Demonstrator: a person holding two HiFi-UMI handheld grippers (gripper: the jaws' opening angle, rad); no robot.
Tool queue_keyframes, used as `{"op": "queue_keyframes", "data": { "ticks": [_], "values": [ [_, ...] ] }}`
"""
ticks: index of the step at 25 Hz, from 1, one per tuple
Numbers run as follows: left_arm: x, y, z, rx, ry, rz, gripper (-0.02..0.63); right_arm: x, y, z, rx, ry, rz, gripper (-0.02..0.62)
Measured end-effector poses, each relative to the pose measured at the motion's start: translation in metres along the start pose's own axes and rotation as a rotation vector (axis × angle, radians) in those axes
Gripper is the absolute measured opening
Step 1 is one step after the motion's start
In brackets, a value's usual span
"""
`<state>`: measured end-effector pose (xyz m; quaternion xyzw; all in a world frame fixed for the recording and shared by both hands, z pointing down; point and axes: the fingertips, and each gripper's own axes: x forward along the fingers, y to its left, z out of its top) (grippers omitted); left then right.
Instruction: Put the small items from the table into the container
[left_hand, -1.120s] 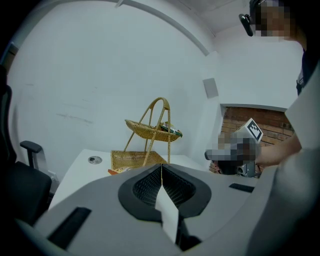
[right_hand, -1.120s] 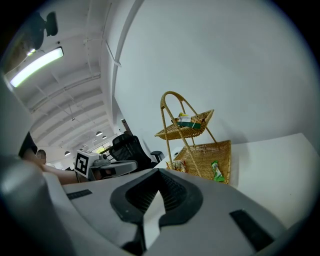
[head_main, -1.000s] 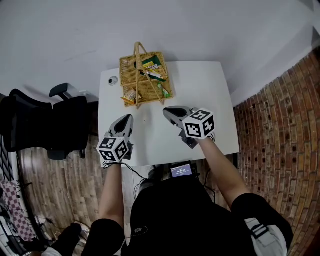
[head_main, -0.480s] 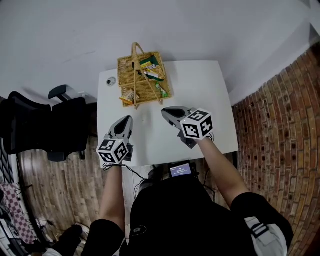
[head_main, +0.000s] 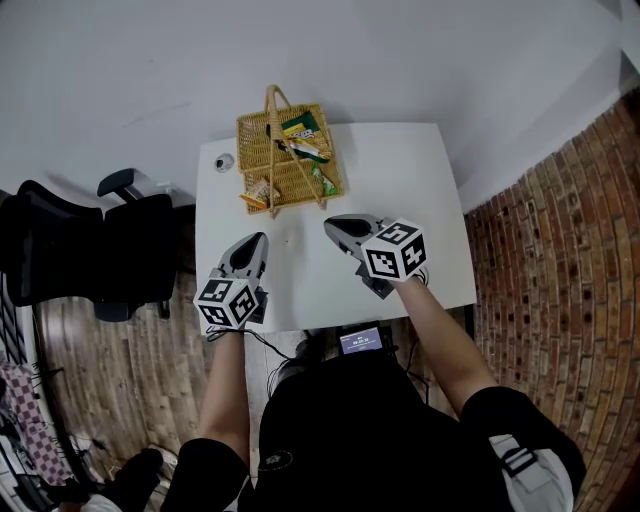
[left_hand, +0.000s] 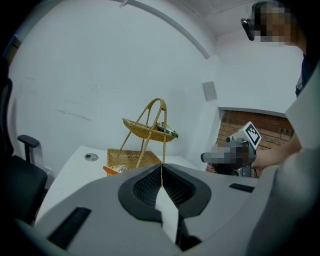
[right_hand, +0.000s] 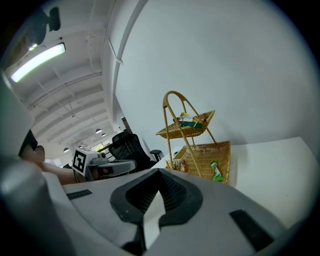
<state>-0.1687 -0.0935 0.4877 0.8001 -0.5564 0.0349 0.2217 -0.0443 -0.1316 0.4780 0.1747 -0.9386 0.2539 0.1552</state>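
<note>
Both grey tools, left gripper (head_main: 255, 238) and right gripper (head_main: 331, 223), pressed together, empty; print on snack packets (head_main: 305, 141) in tiered wicker basket (head_main: 257, 140) unreadable.

A two-tier wicker basket (head_main: 254, 136) stands upright at the surface's (head_main: 400, 190) far edge, with colourful snack packets (head_main: 300, 129) lying in both tiers.

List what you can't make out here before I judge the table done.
- Small round thing at the far-left corner: too small to identify, head view.
- Packets in the basket: labels too small, every view.
- Table under the left gripper and right gripper: covered by them, head view.
</note>
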Motion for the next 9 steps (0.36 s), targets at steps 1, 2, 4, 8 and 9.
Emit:
{"op": "queue_keyframes", "data": {
  "ticks": [1, 2, 4, 8, 9],
  "values": [
    [0.0003, -0.0005, 0.0002, 0.001, 0.0, -0.001, 0.014, 0.0, -0.0001, 0.0001, 0.0, 0.0, 0.0, 0.011],
    [0.0005, -0.0009, 0.0005, 0.001, 0.0, -0.003, 0.014, -0.0001, -0.0002, 0.0004, 0.0, -0.001, 0.0, 0.011],
    [0.0006, -0.002, 0.001, 0.001, -0.001, -0.008, 0.014, -0.0003, -0.0001, 0.001, -0.002, -0.002, -0.002, 0.011],
    [0.0007, -0.0035, 0.0006, 0.004, -0.001, -0.018, 0.014, 0.0002, 0.0002, 0.001, -0.007, -0.005, -0.005, 0.009],
    [0.0007, -0.0037, 0.0005, 0.004, -0.002, -0.02, 0.014, 0.0005, 0.0002, 0.0009, -0.008, -0.006, -0.006, 0.011]
  ]
}}
